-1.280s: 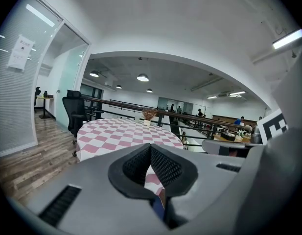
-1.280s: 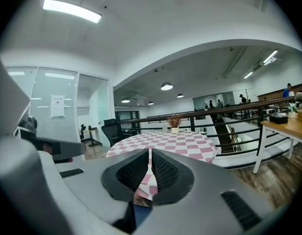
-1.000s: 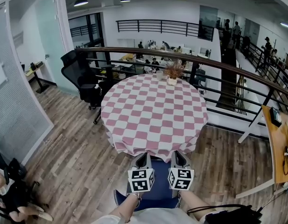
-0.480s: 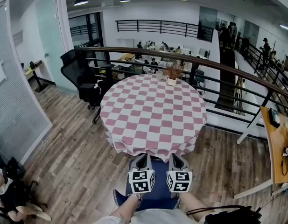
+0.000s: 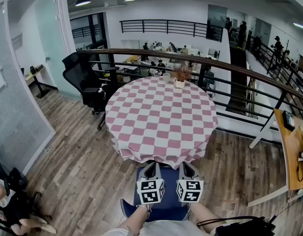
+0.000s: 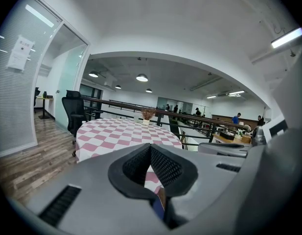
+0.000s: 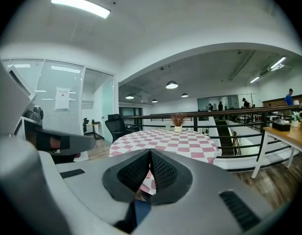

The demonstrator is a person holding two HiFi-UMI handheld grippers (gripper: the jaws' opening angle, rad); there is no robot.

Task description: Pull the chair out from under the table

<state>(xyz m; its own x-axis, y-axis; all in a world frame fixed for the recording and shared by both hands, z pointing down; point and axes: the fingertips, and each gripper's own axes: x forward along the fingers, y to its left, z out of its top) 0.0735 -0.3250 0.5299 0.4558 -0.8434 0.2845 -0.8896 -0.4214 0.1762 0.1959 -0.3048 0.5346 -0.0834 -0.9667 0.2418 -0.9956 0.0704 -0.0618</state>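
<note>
Table (image 5: 161,117); left gripper (image 5: 151,166), right gripper (image 5: 186,165) abreast on chair (image 5: 163,203)

Chair (image 5: 169,201) partly under the table's (image 5: 161,124) near edge, plant pot (image 5: 179,83) on its far edge, railing (image 5: 136,51) behind.

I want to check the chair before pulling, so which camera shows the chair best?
Head view: a broad blue part of the chair shows at the near edge of the table. Each gripper view shows only a blue sliver low between its jaws.

Table (image 5: 161,117) blocks ahead; wood floor (image 5: 77,166) open either side
</note>
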